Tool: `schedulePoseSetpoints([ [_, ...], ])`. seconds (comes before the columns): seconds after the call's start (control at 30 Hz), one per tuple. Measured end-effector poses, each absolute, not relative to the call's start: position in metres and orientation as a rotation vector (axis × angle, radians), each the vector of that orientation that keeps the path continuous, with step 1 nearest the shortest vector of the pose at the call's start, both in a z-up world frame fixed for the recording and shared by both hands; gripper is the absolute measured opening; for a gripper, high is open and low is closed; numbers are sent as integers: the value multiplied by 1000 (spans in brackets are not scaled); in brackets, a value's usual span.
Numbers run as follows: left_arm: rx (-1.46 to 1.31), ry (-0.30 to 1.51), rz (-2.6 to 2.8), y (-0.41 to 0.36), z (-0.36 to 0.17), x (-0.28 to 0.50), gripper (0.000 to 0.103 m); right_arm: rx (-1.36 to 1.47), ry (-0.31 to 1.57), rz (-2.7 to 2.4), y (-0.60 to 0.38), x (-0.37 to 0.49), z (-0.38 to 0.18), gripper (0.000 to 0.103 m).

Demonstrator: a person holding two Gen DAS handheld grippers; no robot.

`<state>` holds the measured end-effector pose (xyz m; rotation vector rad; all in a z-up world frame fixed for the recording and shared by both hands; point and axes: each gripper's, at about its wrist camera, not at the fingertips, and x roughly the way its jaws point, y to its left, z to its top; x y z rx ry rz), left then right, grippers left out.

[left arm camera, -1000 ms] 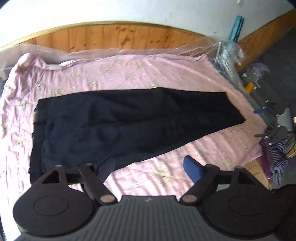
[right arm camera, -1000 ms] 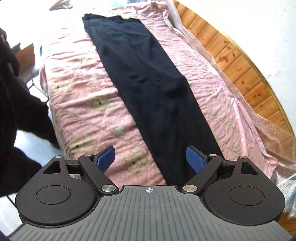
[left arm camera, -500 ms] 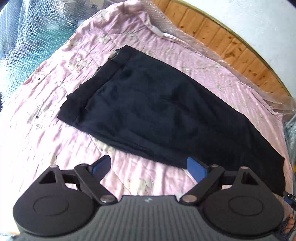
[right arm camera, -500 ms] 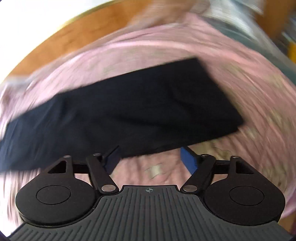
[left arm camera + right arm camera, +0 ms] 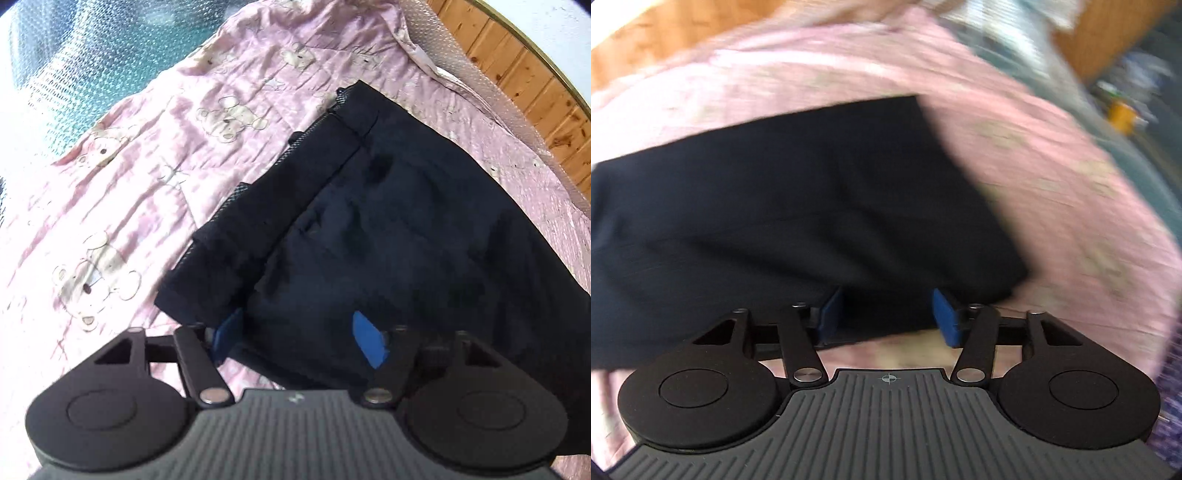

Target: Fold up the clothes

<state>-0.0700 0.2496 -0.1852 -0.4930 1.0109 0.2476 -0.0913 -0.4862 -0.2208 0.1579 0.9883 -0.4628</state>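
Dark navy trousers spread flat on pink quilted bedspread with teddy-bear print, waistband end turned toward the bedspread's far-left corner in the left wrist view, legs running off toward the right edge

Waistband folded double, belt loops and a pale stitched rim along its outer edge; cloth below it creased and rumpled

In the right wrist view, blurred by motion, hem end of the same trousers lying across the bedspread, squared-off hem near the bedspread's right side, pink quilt showing beyond it and along the near edge

Left gripper low over the trousers' near edge just below the waistband, blue-padded fingers spread wide apart, nothing between them but cloth lying underneath; contact with the cloth impossible to tell

Right gripper likewise spread, blue pads standing open over the near edge of the trouser leg, dark cloth seen between them, not pinched

Clear bubble wrap beyond the bedspread's far-left edge; wooden plank headboard with brass-coloured trim along the far-right edge
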Motion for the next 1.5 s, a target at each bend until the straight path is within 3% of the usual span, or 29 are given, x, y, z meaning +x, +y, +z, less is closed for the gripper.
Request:
schedulePoseSetpoints([
  [0.13,-485,1019,276,266,-191,-64,85,278,946,-537,-503,-101,-200,56],
  [0.37,-488,1100,373,290,-207,-64,82,312,958,-494,-476,-90,-193,68],
  [0.63,-594,1103,353,286,-196,-106,83,839,701,-614,-527,-158,-219,69],
  [0.83,-626,1099,287,230,-175,-83,84,1018,548,-567,-567,-181,-245,70],
  [1.1,-527,1103,20,72,-135,-5,89,1177,507,-381,-603,-183,-264,70],
  [1.2,-437,1145,-135,-18,-133,28,89,1109,528,-345,-608,-175,-266,59],
  [1.27,-355,1179,-230,-82,-135,48,89,1073,574,-325,-613,-162,-267,34],
  [1.3,-316,1189,-278,-113,-134,56,89,1046,607,-332,-612,-157,-266,10],
  [1.37,-245,1190,-376,-173,-127,69,89,978,659,-340,-609,-149,-261,4],
  [1.5,-171,1159,-571,-271,-107,90,90,710,659,-288,-578,-138,-219,3],
])
